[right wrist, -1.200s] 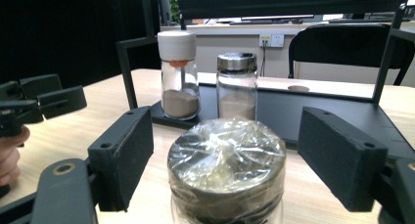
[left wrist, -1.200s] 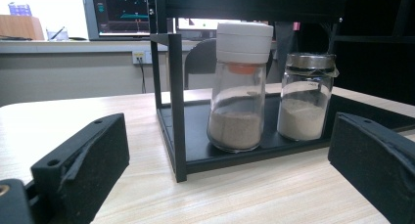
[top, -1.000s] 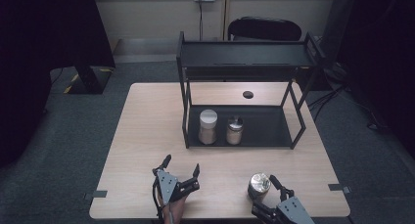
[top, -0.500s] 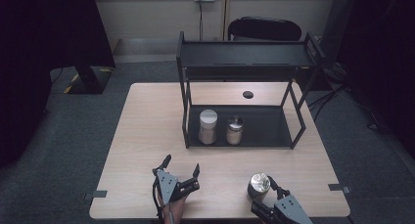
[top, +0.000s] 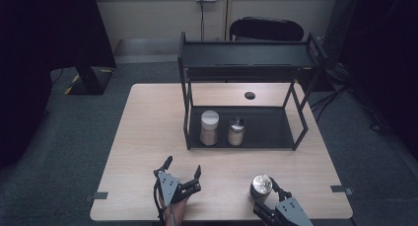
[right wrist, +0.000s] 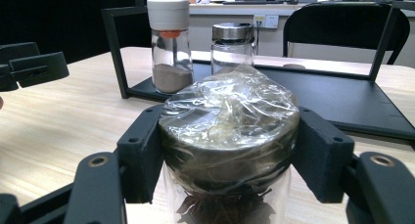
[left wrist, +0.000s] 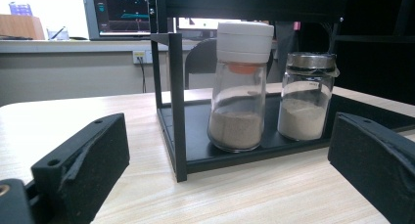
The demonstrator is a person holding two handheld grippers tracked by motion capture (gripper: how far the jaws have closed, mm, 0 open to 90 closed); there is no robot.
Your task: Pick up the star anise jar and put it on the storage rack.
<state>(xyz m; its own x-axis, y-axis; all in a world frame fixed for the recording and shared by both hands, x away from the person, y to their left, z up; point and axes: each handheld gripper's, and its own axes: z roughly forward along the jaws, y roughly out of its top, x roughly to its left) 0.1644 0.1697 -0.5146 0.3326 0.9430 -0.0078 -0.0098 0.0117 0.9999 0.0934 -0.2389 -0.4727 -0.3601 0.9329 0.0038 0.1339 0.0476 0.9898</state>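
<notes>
- High view: right tool at the near right edge of the pale wooden table, clenched on the metal cap of a small glass jar wrapped in clear film, jaws having just closed onto it. Jar upright, long axis vertical, standing on the table. Black two-tier metal rack straight ahead and slightly left of the jar, well apart; bare right half of its lower tray nearest. Left tool released, resting near the front edge, farther from the jar than the right.
- Left gripper view: jaws spread wide, nothing between. Ahead on the rack's lower tray, a white-capped glass shaker of brown powder just beside a steel-lidded glass jar of pale powder, both upright.
- Right gripper view: both black pads pressed against the film-wrapped cap, one per side. Shaker and steel-lidded jar beyond to the left; open tray space to the right, likely the place to carry the gripped jar.
</notes>
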